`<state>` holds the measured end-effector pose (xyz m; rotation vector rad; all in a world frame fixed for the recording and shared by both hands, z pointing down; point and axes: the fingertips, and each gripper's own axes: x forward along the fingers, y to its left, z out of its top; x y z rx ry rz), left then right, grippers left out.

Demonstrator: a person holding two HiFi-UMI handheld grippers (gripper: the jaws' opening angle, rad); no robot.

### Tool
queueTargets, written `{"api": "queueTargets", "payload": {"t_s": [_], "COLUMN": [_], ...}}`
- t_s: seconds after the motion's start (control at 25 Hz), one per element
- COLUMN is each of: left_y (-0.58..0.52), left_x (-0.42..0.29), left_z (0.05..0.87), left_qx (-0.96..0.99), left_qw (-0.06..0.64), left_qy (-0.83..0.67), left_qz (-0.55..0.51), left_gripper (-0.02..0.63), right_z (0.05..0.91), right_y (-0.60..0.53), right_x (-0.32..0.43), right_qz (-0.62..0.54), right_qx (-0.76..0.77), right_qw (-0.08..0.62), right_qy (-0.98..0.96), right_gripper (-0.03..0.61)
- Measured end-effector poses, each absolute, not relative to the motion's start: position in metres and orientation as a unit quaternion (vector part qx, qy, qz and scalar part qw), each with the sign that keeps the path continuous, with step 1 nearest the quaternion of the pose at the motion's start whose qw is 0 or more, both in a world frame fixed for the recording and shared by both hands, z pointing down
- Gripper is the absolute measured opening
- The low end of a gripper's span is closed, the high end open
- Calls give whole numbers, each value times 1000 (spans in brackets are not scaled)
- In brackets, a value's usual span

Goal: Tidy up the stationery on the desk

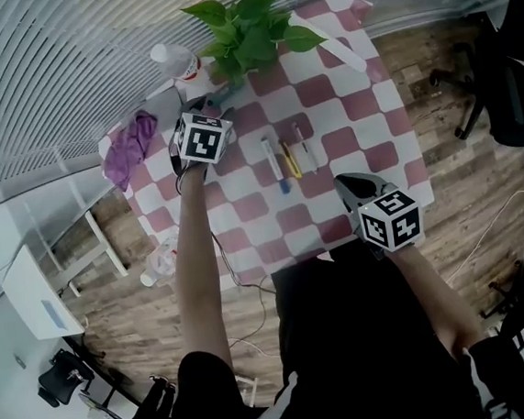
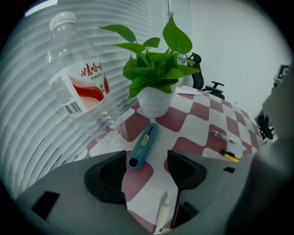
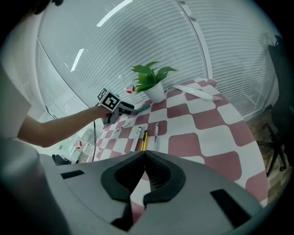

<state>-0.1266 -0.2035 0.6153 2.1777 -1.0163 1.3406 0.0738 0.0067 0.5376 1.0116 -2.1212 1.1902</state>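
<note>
Left tool point(image 2: 147, 159) jaws apart, teal cutter point(image 2: 143, 144) just ahead; right tool point(image 3: 144, 156) closed. Tablecloth point(image 1: 348, 140) (red-white checks), wood floor point(image 1: 459, 148) around.

My left gripper point(image 1: 206, 108) is far left on the checkered table point(image 1: 353, 103) by the plant point(image 1: 249, 30) and bottle point(image 1: 174, 60), right gripper point(image 1: 352, 184) near right, three pens point(image 1: 289, 158) side by side between them.
</note>
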Motion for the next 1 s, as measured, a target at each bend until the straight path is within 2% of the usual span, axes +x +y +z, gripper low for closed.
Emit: {"api": "queueTargets", "payload": {"t_s": [0.24,0.68,1.0], "left_y": [-220,-221,-212], "left_x": [-128,-127,-124], "left_z": [626,638,632], "left_qx": [779,781,777], "left_qw": [198,203,196], "left_qy": [-351,-308,-306], "left_qz": [480,504,515], "left_gripper": [279,164,150], "right_z": [544,548,542], "right_y": [-2,-7,-8], "right_x": [80,83,83], "right_qz": [448,457,453], "right_qx": [379,387,392], "right_qw": [249,246,239], "right_qy": [-770,-762,-764], "right_gripper": [21,21,21]}}
